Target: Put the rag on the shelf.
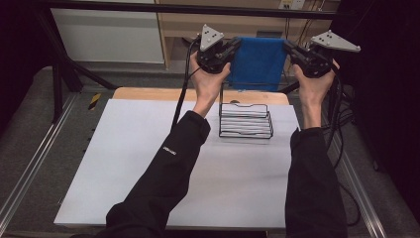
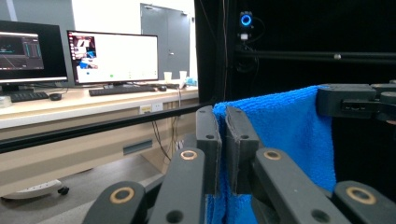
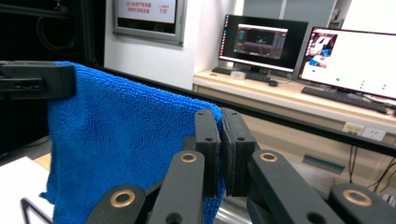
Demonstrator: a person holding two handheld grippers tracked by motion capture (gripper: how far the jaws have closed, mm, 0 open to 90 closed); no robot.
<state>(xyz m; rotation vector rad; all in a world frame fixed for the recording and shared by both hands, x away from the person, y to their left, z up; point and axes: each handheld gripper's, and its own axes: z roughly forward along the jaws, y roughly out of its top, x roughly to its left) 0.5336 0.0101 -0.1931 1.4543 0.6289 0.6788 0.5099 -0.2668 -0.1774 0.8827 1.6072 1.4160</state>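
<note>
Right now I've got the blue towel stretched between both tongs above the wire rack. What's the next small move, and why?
Probably lower both hands together, keeping the towel taut. The left tongs and right tongs are each shut on a top corner, and the cloth hangs high above and behind the black wire rack, not touching it. An even descent should bring its free lower edge toward the rack.

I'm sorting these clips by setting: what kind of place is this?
Probably a lab or office workroom: a desk with computer monitors and a keyboard, a metal-framed table, and a blue towel held over a wire rack.
</note>
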